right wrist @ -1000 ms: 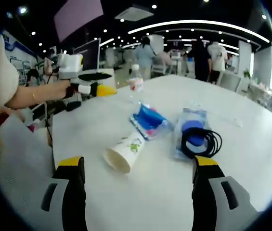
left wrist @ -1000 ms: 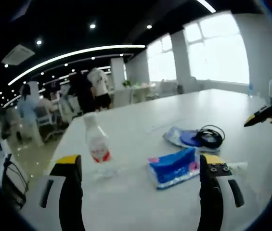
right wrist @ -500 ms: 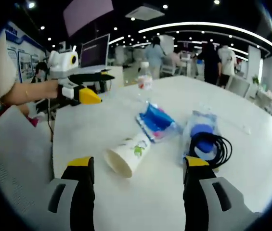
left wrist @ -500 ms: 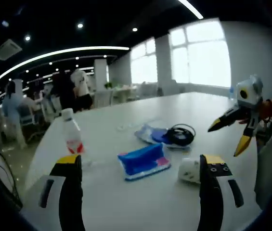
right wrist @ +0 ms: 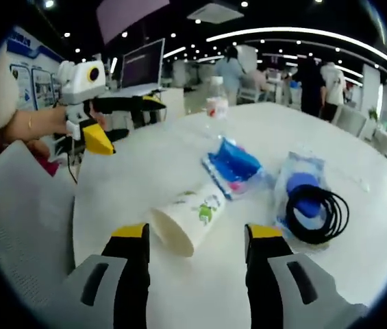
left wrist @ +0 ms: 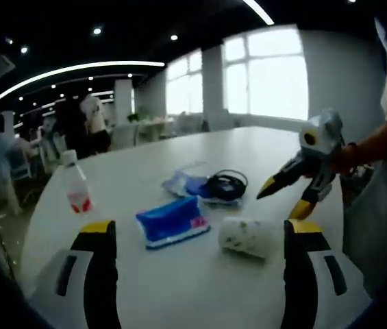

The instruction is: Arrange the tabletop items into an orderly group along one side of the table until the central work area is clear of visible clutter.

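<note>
White desk (right wrist: 145, 171) has four things on it: one paper cup (right wrist: 186, 221) tipped on its side, one blue tissue pack (right wrist: 233, 166), one water bottle (right wrist: 214, 109) upright further back, and one black cable coil (right wrist: 316, 214) on a plastic bag (right wrist: 303, 179). Left tool (left wrist: 193, 236) and right tool (right wrist: 193, 236) are both spread apart over the desk, holding nothing, with the cup nearest the right one.

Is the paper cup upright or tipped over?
Tipped over. The cup lies on its side on the table, open mouth facing the right gripper.
</note>
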`<state>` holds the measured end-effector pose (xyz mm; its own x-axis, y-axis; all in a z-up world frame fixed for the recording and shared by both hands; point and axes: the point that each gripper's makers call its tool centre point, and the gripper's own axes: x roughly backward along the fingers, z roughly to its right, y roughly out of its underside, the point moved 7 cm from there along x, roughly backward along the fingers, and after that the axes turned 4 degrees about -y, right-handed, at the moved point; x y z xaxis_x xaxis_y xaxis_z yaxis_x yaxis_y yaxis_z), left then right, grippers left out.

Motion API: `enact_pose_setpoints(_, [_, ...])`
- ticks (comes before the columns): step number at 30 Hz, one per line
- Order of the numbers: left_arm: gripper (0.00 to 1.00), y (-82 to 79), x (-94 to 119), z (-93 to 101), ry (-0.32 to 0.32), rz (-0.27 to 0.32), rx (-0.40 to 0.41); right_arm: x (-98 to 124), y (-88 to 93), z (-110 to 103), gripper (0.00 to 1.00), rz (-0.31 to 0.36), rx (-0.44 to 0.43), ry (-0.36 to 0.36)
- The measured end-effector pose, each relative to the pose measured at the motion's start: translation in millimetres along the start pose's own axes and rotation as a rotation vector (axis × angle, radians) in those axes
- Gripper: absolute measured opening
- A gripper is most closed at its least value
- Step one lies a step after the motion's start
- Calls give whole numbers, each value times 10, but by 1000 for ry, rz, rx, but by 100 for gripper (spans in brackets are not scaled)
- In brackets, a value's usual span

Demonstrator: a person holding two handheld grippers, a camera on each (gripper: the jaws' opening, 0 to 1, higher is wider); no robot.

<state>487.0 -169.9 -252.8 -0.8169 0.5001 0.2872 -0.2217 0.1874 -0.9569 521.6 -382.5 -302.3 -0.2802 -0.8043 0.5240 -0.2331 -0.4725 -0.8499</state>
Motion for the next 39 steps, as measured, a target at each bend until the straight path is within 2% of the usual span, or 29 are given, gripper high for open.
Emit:
enact_pose_setpoints(3, [99, 20, -1, 76, 28, 4, -1, -41, 2, 10, 48, -1, 2, 4])
enact_pose_setpoints(7, [99, 46, 1, 156, 69, -8, 0, -93, 0, -8, 42, -10, 48, 4])
enact_pose_setpoints(12, [99, 13, 5, 243, 104, 8, -7, -142, 10, -49, 36, -20, 65, -13])
enact_pose_setpoints(15, [99, 36, 8, 278, 120, -5, -20, -172, 8, -62, 26, -26, 86, -15])
enact_pose_setpoints(17, [99, 62, 7, 320, 135, -23, -23, -177, 16, -67, 18, -26, 64, -28])
enact_pose_setpoints(24, [99, 86, 22, 436, 173, -29, -41, -162, 27, -38, 7, -29, 63, -8])
enact_pose_setpoints(28, [99, 82, 28, 444, 172, -21, -50, -149, 24, -30, 2, -28, 48, -7])
enact_pose_setpoints(36, [99, 100, 27, 500, 180, -40, -102, -96, -50, -53, 2, -17, 18, -1])
enact_pose_setpoints(39, [99, 81, 31, 527, 194, -30, -115, -74, -62, -47, 2, -39, -12, 11])
